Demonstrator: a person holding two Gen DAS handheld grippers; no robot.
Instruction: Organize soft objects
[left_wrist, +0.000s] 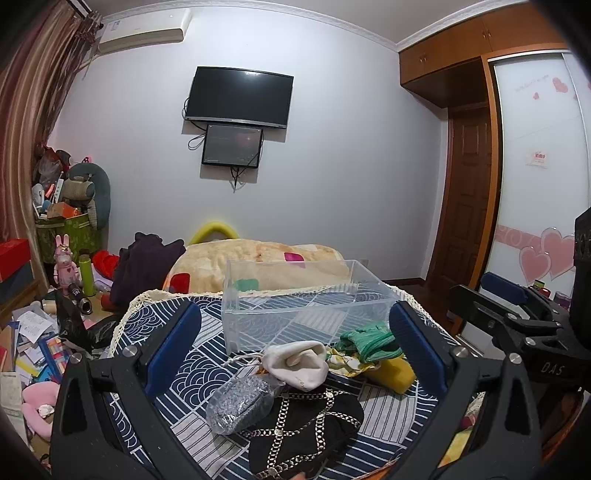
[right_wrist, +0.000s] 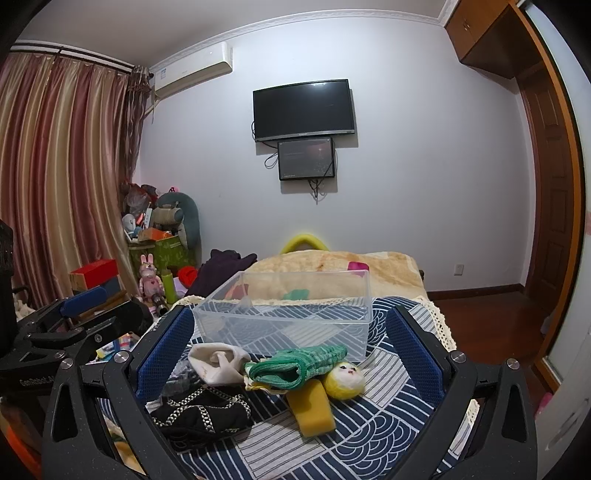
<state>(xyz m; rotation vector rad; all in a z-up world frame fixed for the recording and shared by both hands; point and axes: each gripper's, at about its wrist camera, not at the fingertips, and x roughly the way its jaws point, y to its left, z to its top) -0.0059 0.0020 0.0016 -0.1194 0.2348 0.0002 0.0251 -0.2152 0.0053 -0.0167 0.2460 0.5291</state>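
A pile of soft things lies on a blue-and-white patterned cloth (left_wrist: 192, 373) in front of an empty clear plastic box (left_wrist: 306, 295), also in the right wrist view (right_wrist: 291, 314). The pile holds a white cloth (left_wrist: 299, 363), a grey knit pouch (left_wrist: 236, 404), a black piece with a chain pattern (left_wrist: 303, 432), a green knit piece (left_wrist: 369, 343), a yellow sponge (right_wrist: 310, 408) and a small doll head (right_wrist: 345, 374). My left gripper (left_wrist: 295, 350) is open above the pile. My right gripper (right_wrist: 291, 354) is open around it too. Both are empty.
A bed with a beige blanket (left_wrist: 266, 266) lies behind the box. Clutter covers the floor at the left (left_wrist: 40, 343). A wardrobe (left_wrist: 532, 184) and a wooden door (left_wrist: 469, 192) stand at the right. A TV (left_wrist: 240, 96) hangs on the far wall.
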